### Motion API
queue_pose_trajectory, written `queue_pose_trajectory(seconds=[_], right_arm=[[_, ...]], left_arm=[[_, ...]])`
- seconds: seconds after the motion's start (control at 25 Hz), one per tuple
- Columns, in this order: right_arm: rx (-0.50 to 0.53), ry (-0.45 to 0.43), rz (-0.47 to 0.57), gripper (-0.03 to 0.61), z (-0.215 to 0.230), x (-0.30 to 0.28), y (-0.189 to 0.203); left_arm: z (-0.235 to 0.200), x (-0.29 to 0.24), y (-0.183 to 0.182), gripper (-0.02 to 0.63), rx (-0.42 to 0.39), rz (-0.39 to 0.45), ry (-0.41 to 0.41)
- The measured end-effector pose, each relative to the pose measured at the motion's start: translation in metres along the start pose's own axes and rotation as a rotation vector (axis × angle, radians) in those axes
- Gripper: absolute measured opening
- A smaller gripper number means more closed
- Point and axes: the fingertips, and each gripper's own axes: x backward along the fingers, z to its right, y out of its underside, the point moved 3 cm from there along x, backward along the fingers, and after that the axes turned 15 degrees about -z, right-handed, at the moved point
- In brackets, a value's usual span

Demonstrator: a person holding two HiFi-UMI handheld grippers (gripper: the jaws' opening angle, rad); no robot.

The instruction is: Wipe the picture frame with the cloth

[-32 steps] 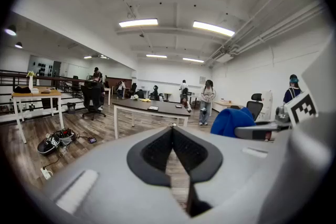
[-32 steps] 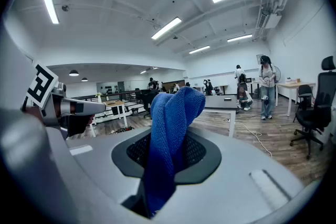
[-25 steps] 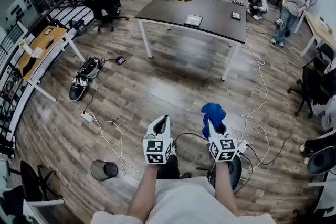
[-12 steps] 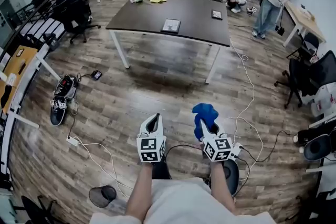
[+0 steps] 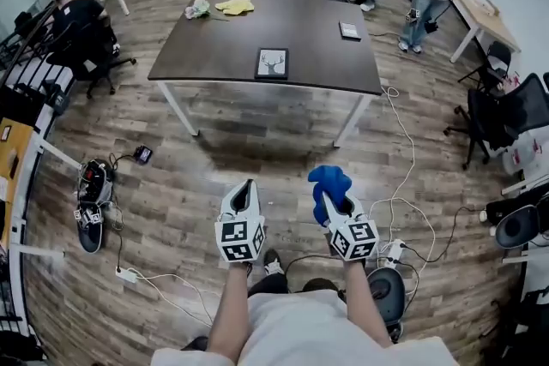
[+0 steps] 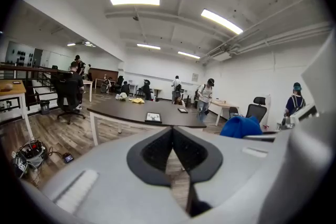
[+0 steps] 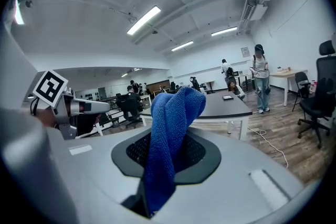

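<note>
The table (image 5: 214, 47) with the picture frame (image 5: 272, 63) on it looks closer now, sitting lower in the head view.

Bright, even light from ceiling strip lights (image 6: 135, 1); heavy fisheye warp, dark corners, close gripper bodies look soft.

Left gripper (image 5: 246, 189) and right gripper (image 5: 341, 206): pale grey moulded shells, each with black, fine-textured pads (image 6: 155, 152) set in a rounded black surround. Each carries a marker cube (image 5: 238, 240) faced with black-and-white square codes. The person wears a white short-sleeved top (image 5: 300, 326).
</note>
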Motion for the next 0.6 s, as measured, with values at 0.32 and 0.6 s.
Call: queue_pose_trajectory(seconds=[0.32, 0.6], right_arm=[[-0.008, 0.054, -0.031, 0.081, 0.021, -0.065, -0.025], [-0.019, 0.045, -0.011, 0.081, 0.045, -0.141, -0.061]], left_arm=[[-0.039, -0.063, -0.044, 0.054, -0.017, -0.001, 0.050], [-0.086, -0.117, -0.065, 0.054, 0.001, -0.014, 0.024]])
